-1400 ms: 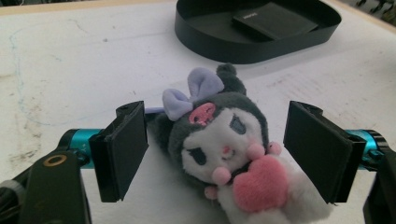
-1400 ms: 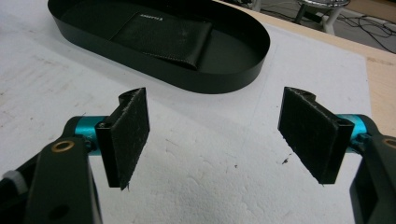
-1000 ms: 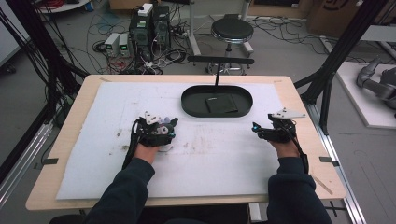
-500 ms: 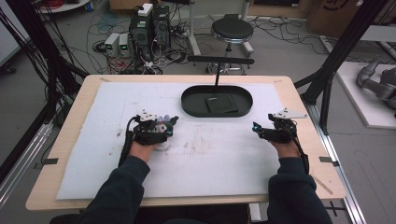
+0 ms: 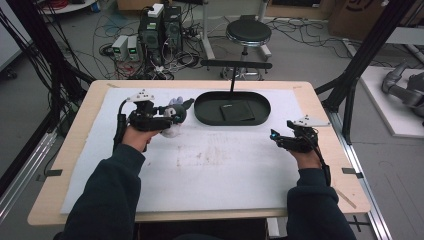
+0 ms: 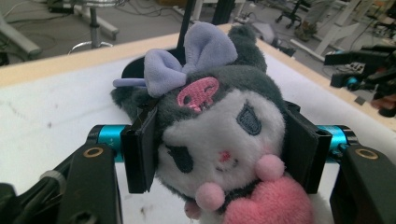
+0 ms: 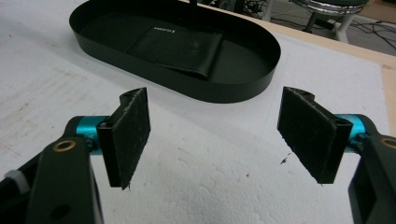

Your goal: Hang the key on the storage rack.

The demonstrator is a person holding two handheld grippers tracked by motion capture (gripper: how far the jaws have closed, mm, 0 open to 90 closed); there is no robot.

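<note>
Now the left gripper [image 6: 219, 154] is clenched on a plush toy [image 6: 219, 121], its jaws pressing the sides of the head, so the soft body is squeezed and cannot slip. From above, the toy [image 5: 172, 112] is held over the white mat [image 5: 210, 165], just left of the black tray [image 5: 232, 107]; whether it touches the mat I cannot tell. Probably it is carried toward the tray, where a dark wallet [image 7: 177, 49] already lies flat. The right gripper [image 7: 219, 135] is released, jaws wide apart and empty, low over the mat near the tray, perhaps waiting.
</note>
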